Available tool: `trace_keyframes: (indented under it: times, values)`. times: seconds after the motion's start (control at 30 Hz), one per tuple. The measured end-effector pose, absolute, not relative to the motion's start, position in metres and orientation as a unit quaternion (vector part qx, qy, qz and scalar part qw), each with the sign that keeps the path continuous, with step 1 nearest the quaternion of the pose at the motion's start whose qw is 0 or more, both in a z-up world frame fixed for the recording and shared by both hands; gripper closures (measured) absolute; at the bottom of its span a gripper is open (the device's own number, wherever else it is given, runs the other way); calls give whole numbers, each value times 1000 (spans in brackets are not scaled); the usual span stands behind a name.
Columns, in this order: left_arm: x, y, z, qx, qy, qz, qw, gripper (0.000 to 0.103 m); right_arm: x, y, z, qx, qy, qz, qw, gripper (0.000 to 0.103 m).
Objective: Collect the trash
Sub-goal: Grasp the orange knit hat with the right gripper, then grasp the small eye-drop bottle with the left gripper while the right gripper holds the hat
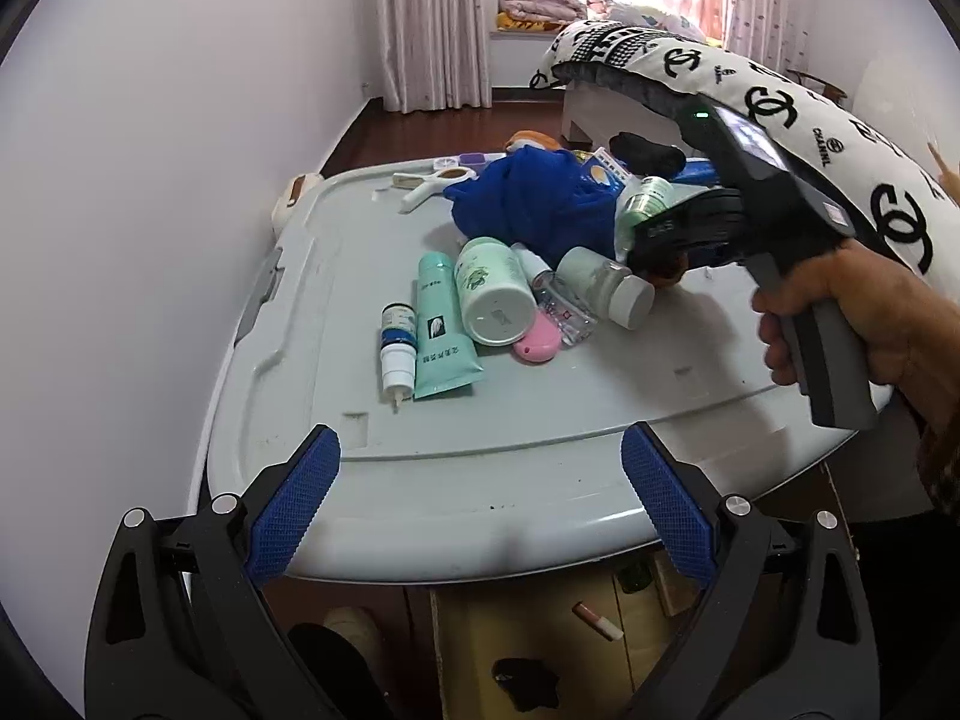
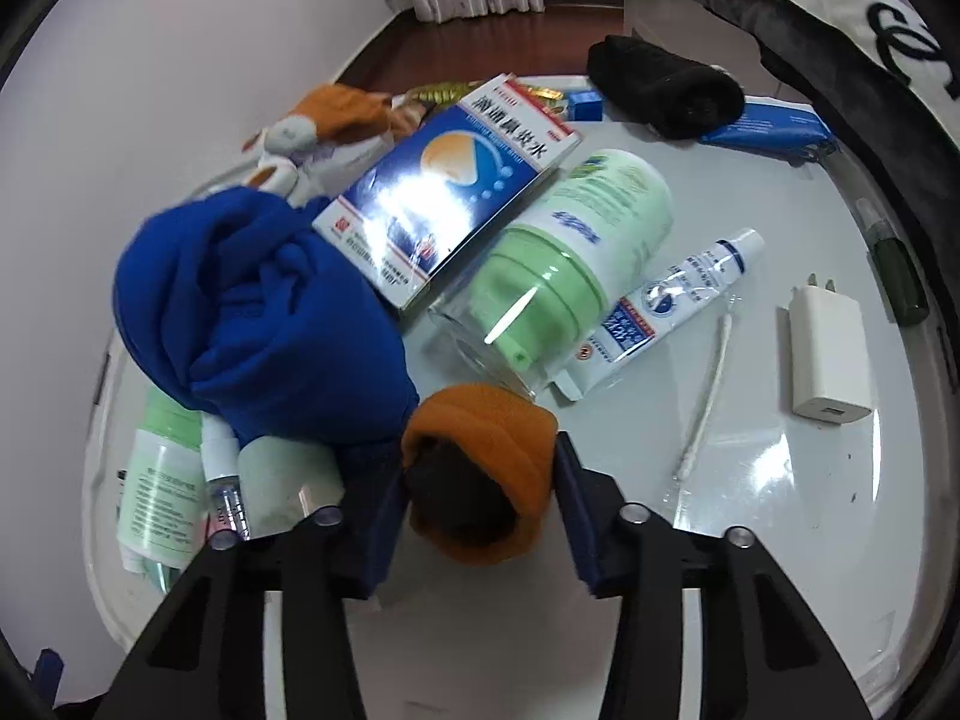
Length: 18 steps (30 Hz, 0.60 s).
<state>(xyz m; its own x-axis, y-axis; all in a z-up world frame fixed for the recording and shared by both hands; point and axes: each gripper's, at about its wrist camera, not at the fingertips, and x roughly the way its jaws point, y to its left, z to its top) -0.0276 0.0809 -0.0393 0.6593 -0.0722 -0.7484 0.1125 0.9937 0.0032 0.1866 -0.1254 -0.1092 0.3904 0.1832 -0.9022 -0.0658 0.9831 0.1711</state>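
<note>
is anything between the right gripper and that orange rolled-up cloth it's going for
Nothing visible. The orange cloth already sits between the right gripper's blue pads, which press against both its sides. The blue cloth and the green-capped bottle lie just beyond it, not in the way.

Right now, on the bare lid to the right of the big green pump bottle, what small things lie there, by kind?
White-and-blue squeeze tube: 1
White cotton swab: 1
White plastic plug charger: 1
Small dark green bottle: 1
Total: 4
</note>
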Motion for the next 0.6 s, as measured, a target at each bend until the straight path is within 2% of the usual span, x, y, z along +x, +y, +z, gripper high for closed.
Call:
trace_keyframes:
  times: [0.23,0.4,0.5,0.53,0.6]
  values:
    - [-21,104,-43,29,400,3,916,10,126,-141,-59,23,484,86,871,59]
    - [5,126,-54,-9,434,19,901,11,83,-152,-20,28,437,111,892,59]
    - [15,121,-59,18,438,29,898,11,77,-155,-11,42,425,128,895,59]
    - [20,119,-63,42,438,39,897,11,78,-156,-11,42,426,131,894,59]
    - [28,118,-71,67,442,57,893,20,80,-157,-14,37,426,133,894,58]
